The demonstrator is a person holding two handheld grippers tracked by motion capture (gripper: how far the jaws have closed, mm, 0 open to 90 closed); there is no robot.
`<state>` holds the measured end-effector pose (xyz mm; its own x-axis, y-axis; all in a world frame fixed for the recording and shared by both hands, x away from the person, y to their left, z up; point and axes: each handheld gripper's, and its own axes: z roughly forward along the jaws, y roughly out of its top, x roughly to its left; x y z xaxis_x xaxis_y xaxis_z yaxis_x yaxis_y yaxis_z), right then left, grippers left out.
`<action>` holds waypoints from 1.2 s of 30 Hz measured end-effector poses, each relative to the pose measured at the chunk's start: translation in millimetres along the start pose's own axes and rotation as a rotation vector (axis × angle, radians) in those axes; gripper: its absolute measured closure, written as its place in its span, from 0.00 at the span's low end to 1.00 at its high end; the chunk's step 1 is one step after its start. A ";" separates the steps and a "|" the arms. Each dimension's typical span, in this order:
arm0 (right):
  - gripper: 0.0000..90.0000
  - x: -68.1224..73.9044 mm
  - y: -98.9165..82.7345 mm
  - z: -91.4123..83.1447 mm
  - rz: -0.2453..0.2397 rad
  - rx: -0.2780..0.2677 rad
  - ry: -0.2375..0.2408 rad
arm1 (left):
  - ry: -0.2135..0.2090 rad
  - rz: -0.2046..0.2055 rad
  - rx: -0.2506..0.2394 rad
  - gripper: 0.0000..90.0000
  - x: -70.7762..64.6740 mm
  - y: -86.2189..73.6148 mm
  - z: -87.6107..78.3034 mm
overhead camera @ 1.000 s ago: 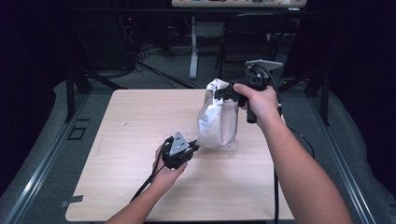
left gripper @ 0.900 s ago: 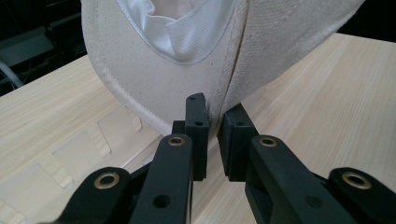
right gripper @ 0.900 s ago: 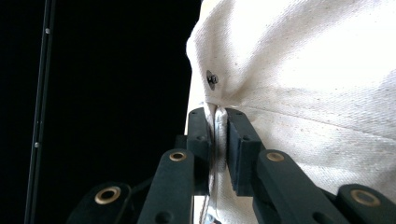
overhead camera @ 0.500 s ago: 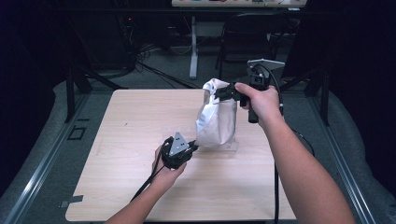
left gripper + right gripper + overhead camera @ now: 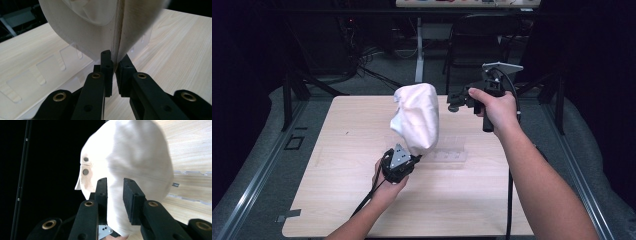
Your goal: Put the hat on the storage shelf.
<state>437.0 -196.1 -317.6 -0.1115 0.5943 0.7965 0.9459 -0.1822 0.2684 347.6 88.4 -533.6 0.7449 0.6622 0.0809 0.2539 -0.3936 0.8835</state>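
A white fabric cap stands upright above the light wooden table. My left gripper sits just below it and is shut on the cap's lower edge. In the left gripper view the jaws pinch a seam of the cap at the left gripper's tips. My right gripper is held in the air to the cap's right, a short way clear of it and open. From the right gripper view the cap with two metal snaps lies beyond the right gripper, whose fingers hold nothing.
A clear plastic strip with notches lies flat on the table behind the cap; it is the clear strip and the strip in the gripper views. A dark chair and cables stand beyond the table's far edge.
The right gripper has let go of the cap's top and drawn back a little to the right. The cap has swung left and now stands over the left gripper.
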 end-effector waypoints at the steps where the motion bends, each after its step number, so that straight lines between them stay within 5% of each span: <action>1: 0.83 -0.1 -0.2 -0.3 0.000 0.000 -0.002 | 0.002 -0.008 0.002 0.95 1.4 -2.7 0.2; 3: 0.83 -0.3 -0.7 -0.8 -0.002 0.000 -0.007 | 0.021 -0.028 0.008 0.95 3.9 -9.9 0.4; 7: 0.83 0.1 -1.2 -1.3 -0.002 -0.010 -0.010 | -0.019 -0.004 0.045 0.95 8.1 -19.1 6.4; 10: 0.83 -0.2 -1.6 -1.1 -0.006 -0.011 -0.019 | -0.043 -0.085 0.020 0.95 9.2 -24.3 6.5; 15: 0.82 -0.5 -3.0 -1.2 -0.028 -0.010 -0.053 | -0.035 -0.085 0.040 0.94 7.9 -24.0 5.0; 19: 0.81 -0.8 -5.0 -0.7 -0.038 -0.014 -0.072 | -0.020 -0.076 0.071 0.84 10.4 -25.7 1.7; 20: 0.81 -1.8 -5.3 -1.7 -0.042 -0.004 -0.073 | -0.024 -0.118 0.084 0.81 8.8 -27.1 0.6; 21: 0.80 -2.2 -6.3 -1.3 -0.037 -0.010 -0.073 | -0.022 -0.091 0.093 0.78 11.8 -28.2 -0.3; 30: 0.77 -8.9 -19.4 -4.9 -0.086 -0.012 -0.135 | -0.014 -0.113 0.157 0.61 13.9 -45.7 -22.8; 36: 0.74 -12.9 -26.9 -10.6 -0.112 -0.023 -0.155 | -0.008 -0.136 0.148 0.57 20.2 -52.0 -44.3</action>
<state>409.7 -207.1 -329.4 -0.1656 0.7252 0.6684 0.9227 -0.1253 0.3645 322.1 150.5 -557.5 0.7021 0.7111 -0.0389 0.4404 -0.3906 0.8083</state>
